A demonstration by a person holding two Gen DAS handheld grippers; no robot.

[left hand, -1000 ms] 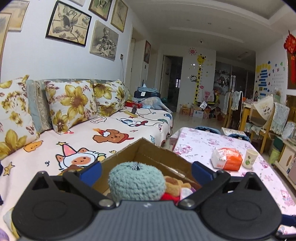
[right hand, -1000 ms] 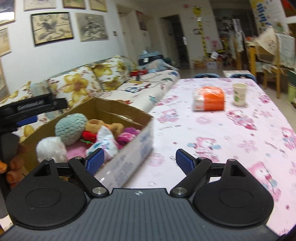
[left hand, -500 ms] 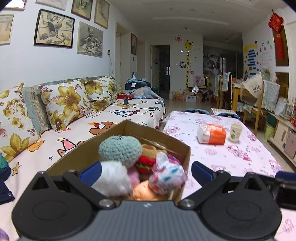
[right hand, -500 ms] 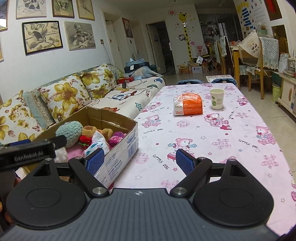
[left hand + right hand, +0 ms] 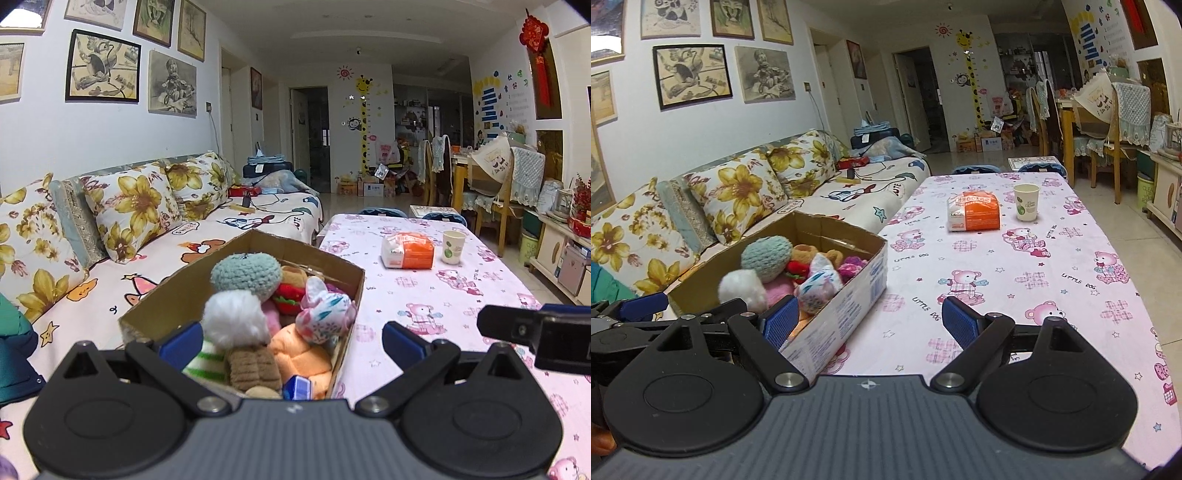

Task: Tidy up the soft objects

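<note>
Both my hand-held grippers — left, right — gape wide, holding nothing. The soft toys fill the cardboard box on the table's left edge — sorting looks finished; next, check for strays.

Home living room, floral-cushioned sofa, framed pictures, clothed table, dining chairs

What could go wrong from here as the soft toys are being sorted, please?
The cardboard box sits at the table's edge beside the sofa; a nudge could tip it off. The toys are heaped, so pulling one may drag out the white pompom. A wide sweep might topple the paper cup.
</note>
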